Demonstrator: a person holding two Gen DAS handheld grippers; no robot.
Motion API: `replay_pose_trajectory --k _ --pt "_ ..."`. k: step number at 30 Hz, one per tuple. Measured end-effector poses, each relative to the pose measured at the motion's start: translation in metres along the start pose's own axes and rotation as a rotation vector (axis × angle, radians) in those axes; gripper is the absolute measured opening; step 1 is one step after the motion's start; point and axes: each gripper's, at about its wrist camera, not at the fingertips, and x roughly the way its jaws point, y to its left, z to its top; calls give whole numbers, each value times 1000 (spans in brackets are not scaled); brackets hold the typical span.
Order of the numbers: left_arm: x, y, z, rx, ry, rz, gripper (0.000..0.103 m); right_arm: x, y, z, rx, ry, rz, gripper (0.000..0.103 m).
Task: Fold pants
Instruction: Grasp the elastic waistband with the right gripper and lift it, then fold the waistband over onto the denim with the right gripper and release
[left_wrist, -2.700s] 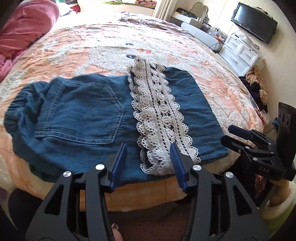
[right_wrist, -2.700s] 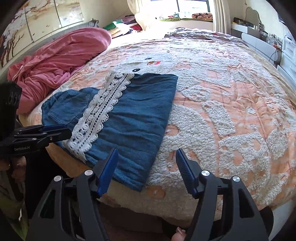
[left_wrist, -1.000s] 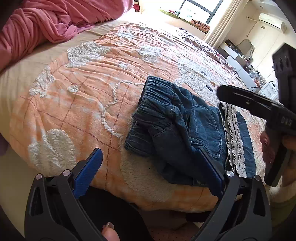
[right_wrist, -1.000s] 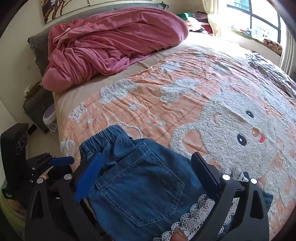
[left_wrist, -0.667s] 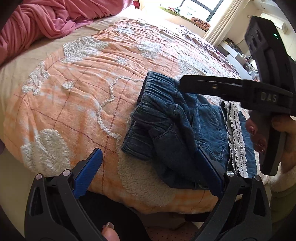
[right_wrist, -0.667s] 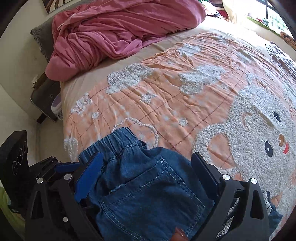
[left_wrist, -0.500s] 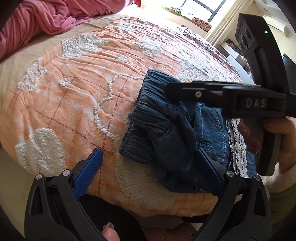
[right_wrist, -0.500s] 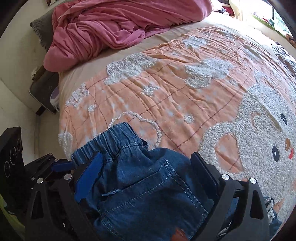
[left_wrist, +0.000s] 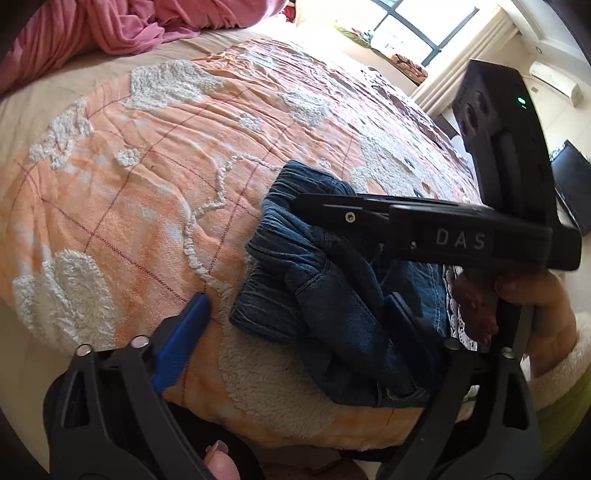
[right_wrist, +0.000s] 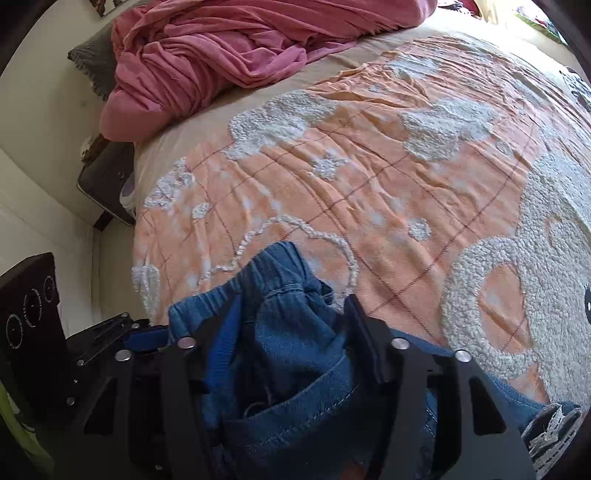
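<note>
Dark blue denim pants (left_wrist: 332, 295) with a white lace trim (right_wrist: 550, 428) lie near the front edge of the bed, their elastic waistband (right_wrist: 273, 269) bunched up. My right gripper (right_wrist: 293, 304) points down onto the waistband. Its jaws are closing and the denim is squeezed between both pads. In the left wrist view the right gripper (left_wrist: 299, 203) shows side-on above the waistband, with a hand (left_wrist: 517, 306) holding it. My left gripper (left_wrist: 295, 301) straddles the lower waist corner. Its jaws are closing; the blue left pad (left_wrist: 181, 339) stands apart from the cloth.
A peach blanket (left_wrist: 147, 166) with white fleecy patterns covers the bed. A crumpled pink duvet (right_wrist: 221, 55) lies at the head end. A dark bedside box (right_wrist: 107, 184) stands by the wall. The bed's front edge drops off just below the pants.
The right gripper came down over the waistband and its jaws narrowed on the denim, bunching it. The left gripper's jaws drew in slightly, staying over the same corner.
</note>
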Motion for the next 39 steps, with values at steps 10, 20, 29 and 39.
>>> replay_pose_trajectory --k 10,20,29,39 --pt "-12 -5 1 -32 -42 -41 45 -30 7 -11 7 -85 19 32" --pt "-27 -65 3 95 -81 -78 45 -102 -12 -47 48 -232 48 32" --pt "-11 -138 -12 236 -62 -90 45 -154 -56 -102 141 -336 44 32" --pt "14 -193 -34 369 -42 -58 45 -181 -105 -163 261 -421 62 32"
